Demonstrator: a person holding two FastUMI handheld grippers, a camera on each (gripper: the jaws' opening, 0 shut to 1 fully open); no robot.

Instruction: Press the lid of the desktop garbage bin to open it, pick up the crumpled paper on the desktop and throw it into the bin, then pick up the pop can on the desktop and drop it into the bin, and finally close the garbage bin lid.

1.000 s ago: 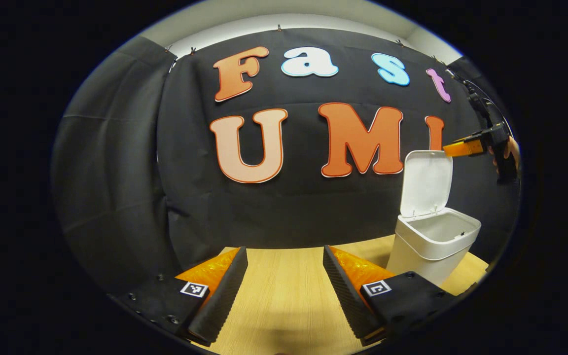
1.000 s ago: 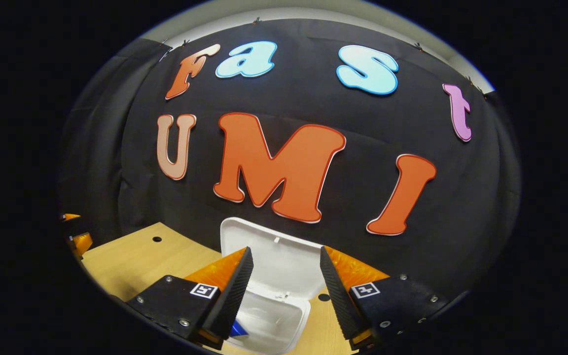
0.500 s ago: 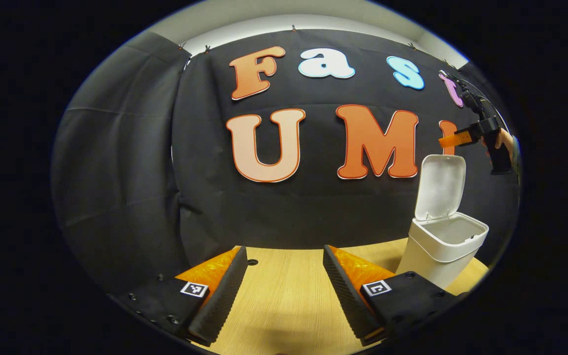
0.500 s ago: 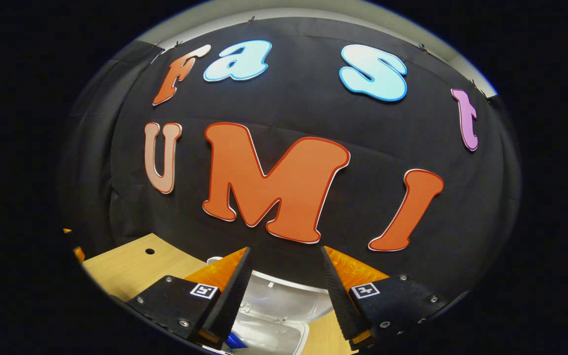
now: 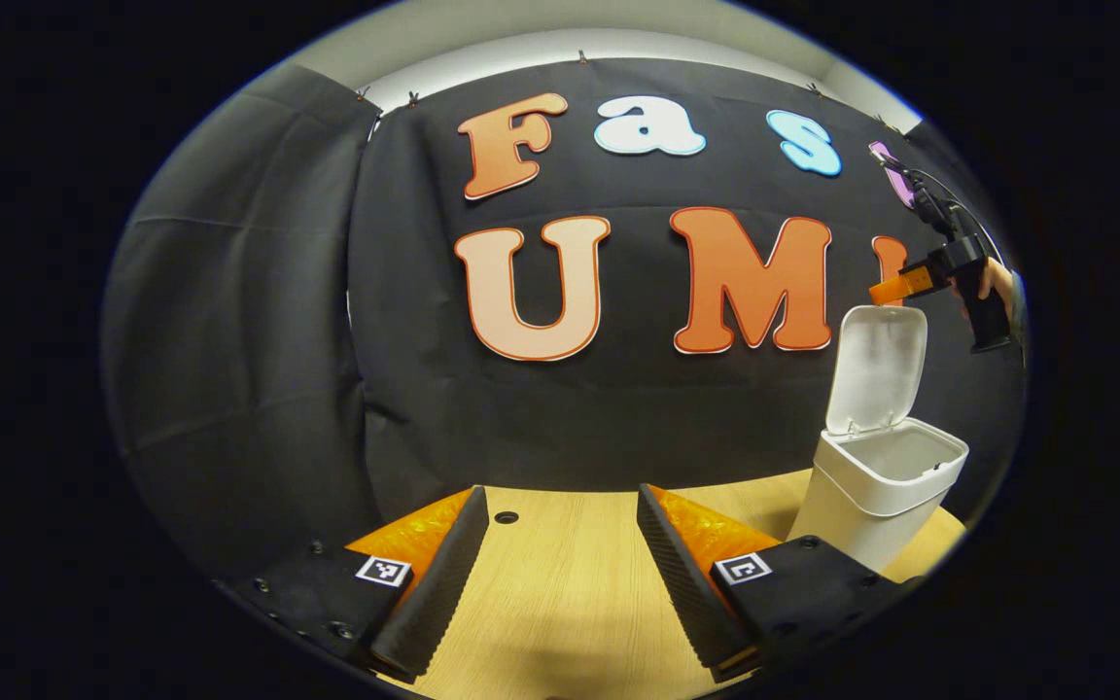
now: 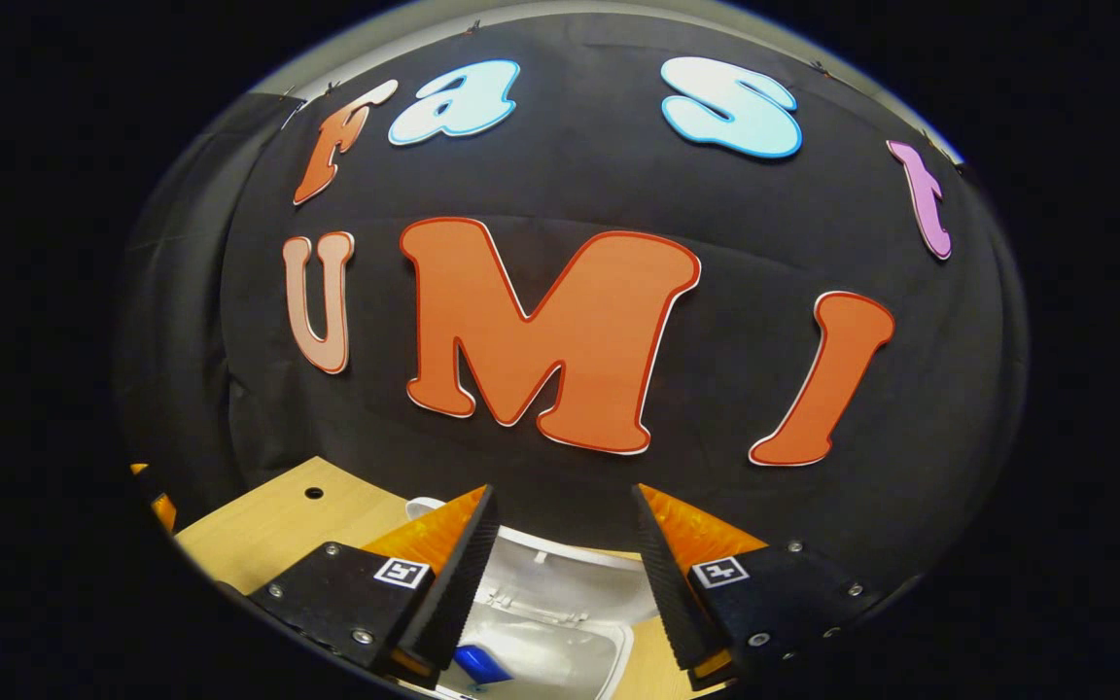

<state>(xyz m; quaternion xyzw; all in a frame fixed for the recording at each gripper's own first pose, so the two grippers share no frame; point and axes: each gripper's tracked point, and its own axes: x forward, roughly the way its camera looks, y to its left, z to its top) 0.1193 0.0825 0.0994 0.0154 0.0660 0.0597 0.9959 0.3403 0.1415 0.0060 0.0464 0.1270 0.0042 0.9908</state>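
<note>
In the left gripper view the white garbage bin (image 5: 879, 486) stands at the right of the wooden table, its lid (image 5: 879, 367) raised upright. My right gripper (image 5: 892, 288), held by a hand (image 5: 993, 280), hovers at the lid's top edge. My left gripper (image 5: 560, 574) hangs open over bare table, well left of the bin, nothing between its fingers. In the right gripper view my right gripper (image 6: 560, 574) is open just above the bin's lid (image 6: 560, 569). Below lies the open bin (image 6: 550, 661) with a blue object (image 6: 482, 665) inside.
The black booth wall rises close behind the bin. The wooden table (image 5: 570, 603) has a small hole (image 5: 507, 517) near its back edge. In the right gripper view a stretch of table (image 6: 278, 520) with a hole (image 6: 313, 493) lies left of the bin.
My right gripper rose from over the bin's mouth to the top edge of the upright lid. My left gripper shifted slightly, so the bin sits farther right in its view. Both stayed open.
</note>
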